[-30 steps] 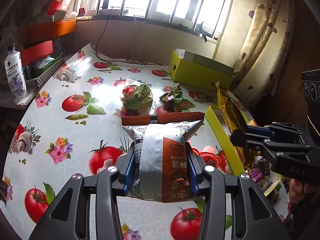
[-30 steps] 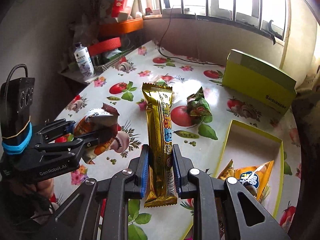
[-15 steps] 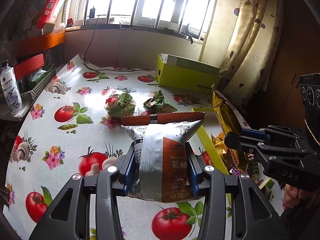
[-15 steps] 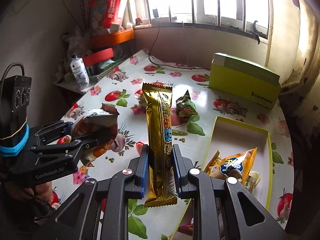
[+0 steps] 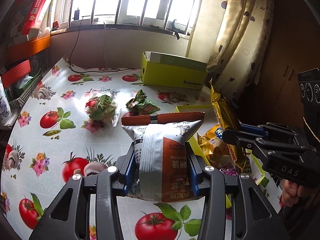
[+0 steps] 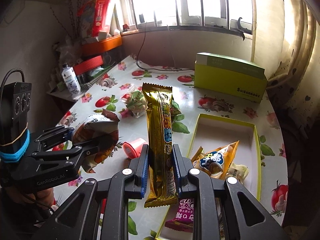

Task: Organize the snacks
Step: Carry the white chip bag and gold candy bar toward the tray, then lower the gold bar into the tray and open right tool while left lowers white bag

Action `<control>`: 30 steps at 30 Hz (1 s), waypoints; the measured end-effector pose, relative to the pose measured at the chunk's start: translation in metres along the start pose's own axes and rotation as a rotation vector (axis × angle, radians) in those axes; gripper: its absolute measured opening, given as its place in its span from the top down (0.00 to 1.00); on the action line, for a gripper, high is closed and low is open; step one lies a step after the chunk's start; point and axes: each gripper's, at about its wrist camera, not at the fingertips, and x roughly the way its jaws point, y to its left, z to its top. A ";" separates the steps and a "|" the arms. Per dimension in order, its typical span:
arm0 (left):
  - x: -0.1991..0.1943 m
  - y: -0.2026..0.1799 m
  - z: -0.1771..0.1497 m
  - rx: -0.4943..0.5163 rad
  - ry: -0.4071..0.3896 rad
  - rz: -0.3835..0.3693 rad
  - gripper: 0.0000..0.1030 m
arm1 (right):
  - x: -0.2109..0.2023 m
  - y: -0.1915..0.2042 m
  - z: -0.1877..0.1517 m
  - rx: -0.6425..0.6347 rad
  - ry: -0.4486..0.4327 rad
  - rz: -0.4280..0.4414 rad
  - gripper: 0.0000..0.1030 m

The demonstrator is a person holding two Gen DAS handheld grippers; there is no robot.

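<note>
My left gripper (image 5: 160, 168) is shut on a white and brown snack bag (image 5: 166, 156), held above the table; it also shows in the right wrist view (image 6: 94, 138). My right gripper (image 6: 161, 166) is shut on a long gold snack bar (image 6: 160, 140), upright above the near left edge of the yellow tray (image 6: 257, 140); the bar also shows in the left wrist view (image 5: 226, 124). The tray holds an orange bag (image 6: 216, 158), a pale packet (image 6: 238, 170) and a purple packet (image 6: 182, 214).
On the tomato-print tablecloth (image 5: 60, 140) lie a green-label clear bag (image 5: 102, 108), a green crumpled wrapper (image 5: 142, 105) and a small red cup (image 6: 133, 149). A green-yellow box (image 6: 230, 80) stands at the back. Bottle (image 6: 70, 81) and baskets stand at the left.
Both grippers have moved right and back with their snacks, so more of the tray and its contents shows. The gold bar now hangs over the tray's near left edge.
</note>
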 end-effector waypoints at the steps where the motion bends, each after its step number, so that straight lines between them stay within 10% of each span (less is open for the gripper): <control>1: 0.001 -0.002 0.001 0.002 0.002 -0.005 0.57 | 0.000 -0.002 -0.001 0.005 0.000 -0.003 0.81; 30: 0.027 -0.070 -0.005 0.104 0.069 -0.145 0.57 | -0.035 -0.070 -0.032 0.149 -0.019 -0.128 0.81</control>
